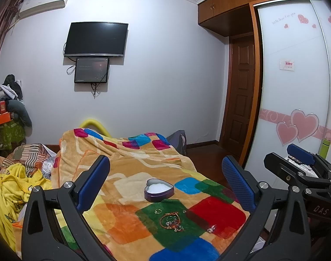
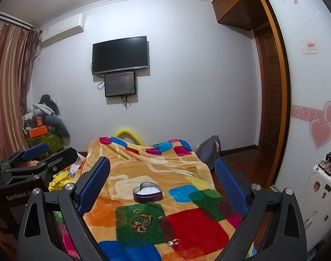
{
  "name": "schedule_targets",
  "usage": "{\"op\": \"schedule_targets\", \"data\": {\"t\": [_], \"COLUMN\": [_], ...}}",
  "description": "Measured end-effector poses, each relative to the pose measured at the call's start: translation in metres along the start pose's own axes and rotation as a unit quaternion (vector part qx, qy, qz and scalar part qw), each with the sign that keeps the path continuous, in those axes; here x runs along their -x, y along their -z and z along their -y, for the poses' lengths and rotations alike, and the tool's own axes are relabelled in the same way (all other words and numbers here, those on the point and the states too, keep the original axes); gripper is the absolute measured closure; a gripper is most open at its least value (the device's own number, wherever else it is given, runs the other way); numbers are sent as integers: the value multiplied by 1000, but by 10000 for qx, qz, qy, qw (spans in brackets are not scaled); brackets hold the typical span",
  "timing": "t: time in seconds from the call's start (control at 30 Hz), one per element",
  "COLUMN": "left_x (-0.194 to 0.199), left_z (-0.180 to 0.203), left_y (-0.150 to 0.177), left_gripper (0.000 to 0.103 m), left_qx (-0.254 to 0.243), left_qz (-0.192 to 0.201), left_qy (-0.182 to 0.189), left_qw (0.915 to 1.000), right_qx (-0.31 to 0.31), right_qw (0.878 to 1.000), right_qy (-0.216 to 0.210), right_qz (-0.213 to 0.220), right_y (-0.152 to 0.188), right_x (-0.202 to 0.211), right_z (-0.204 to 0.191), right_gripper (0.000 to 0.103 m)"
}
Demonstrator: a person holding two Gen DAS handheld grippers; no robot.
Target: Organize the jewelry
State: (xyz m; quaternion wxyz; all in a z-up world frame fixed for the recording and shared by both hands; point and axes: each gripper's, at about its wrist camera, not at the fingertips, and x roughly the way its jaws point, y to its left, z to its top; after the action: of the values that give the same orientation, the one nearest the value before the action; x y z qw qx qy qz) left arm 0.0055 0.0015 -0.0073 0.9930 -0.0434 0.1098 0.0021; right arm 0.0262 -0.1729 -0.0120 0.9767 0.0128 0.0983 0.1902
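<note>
A purple heart-shaped tin (image 1: 159,190) with white lining sits open on the colourful blanket (image 1: 126,174); it also shows in the right wrist view (image 2: 147,191). In front of it on the green patch lie an orange bracelet with charms (image 1: 171,220) (image 2: 141,223), a small ring (image 1: 158,211) (image 2: 137,211), a tiny stud (image 1: 184,211) (image 2: 160,217) and a silver piece (image 1: 211,229) (image 2: 173,242). My left gripper (image 1: 165,174) is open and empty, held above the jewelry. My right gripper (image 2: 163,171) is open and empty, also above it.
The right gripper shows at the right edge of the left wrist view (image 1: 300,167); the left gripper shows at the left of the right wrist view (image 2: 39,158). Yellow bedding (image 1: 13,187) lies left. A white suitcase (image 2: 318,195) with cosmetics stands right by the wardrobe.
</note>
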Motion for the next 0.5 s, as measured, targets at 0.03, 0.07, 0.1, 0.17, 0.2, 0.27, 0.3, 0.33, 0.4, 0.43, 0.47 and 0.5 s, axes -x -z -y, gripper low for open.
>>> {"op": "schedule_targets", "data": {"t": [0.03, 0.07, 0.1, 0.17, 0.2, 0.27, 0.3, 0.33, 0.4, 0.43, 0.47, 0.5], "left_x": [0, 1, 0, 1, 1, 1, 1, 1, 1, 1, 1, 1], "left_z": [0, 0, 0, 1, 1, 1, 1, 0, 0, -1, -1, -2], "left_y": [0, 0, 0, 1, 0, 1, 1, 0, -1, -1, -2, -2], "left_gripper": [0, 0, 0, 0, 0, 0, 0, 0, 0, 0, 0, 0], "left_qx": [-3, -16, -25, -43, -46, -46, -43, -36, -23, -16, -7, -2], "left_qz": [-1, 2, 2, 0, -3, -9, -15, -21, -21, -20, -22, -28], "left_qy": [2, 1, 6, 12, 16, 29, 35, 45, 54, 54, 49, 52], "left_qw": [10000, 10000, 10000, 10000, 10000, 10000, 10000, 10000, 10000, 10000, 10000, 10000], "right_qx": [-6, -8, -6, -20, -23, -35, -39, -46, -57, -61, -61, -62], "right_qw": [10000, 10000, 10000, 10000, 10000, 10000, 10000, 10000, 10000, 10000, 10000, 10000], "right_qy": [0, 1, 1, 4, 6, 4, 6, 6, 8, 6, 7, 8], "right_qz": [2, 1, -7, -14, -19, -27, -31, -35, -43, -49, -48, -48], "right_y": [1, 0, 0, 0, 0, 1, 1, 1, 0, 0, 0, 0], "right_x": [0, 1, 0, 0, 0, 1, 1, 1, 2, 2, 2, 2], "right_z": [0, 0, -1, 0, 0, 0, -1, 0, 1, 2, 2, 2], "right_gripper": [7, 7, 7, 7, 7, 7, 7, 7, 7, 7, 7, 7]}}
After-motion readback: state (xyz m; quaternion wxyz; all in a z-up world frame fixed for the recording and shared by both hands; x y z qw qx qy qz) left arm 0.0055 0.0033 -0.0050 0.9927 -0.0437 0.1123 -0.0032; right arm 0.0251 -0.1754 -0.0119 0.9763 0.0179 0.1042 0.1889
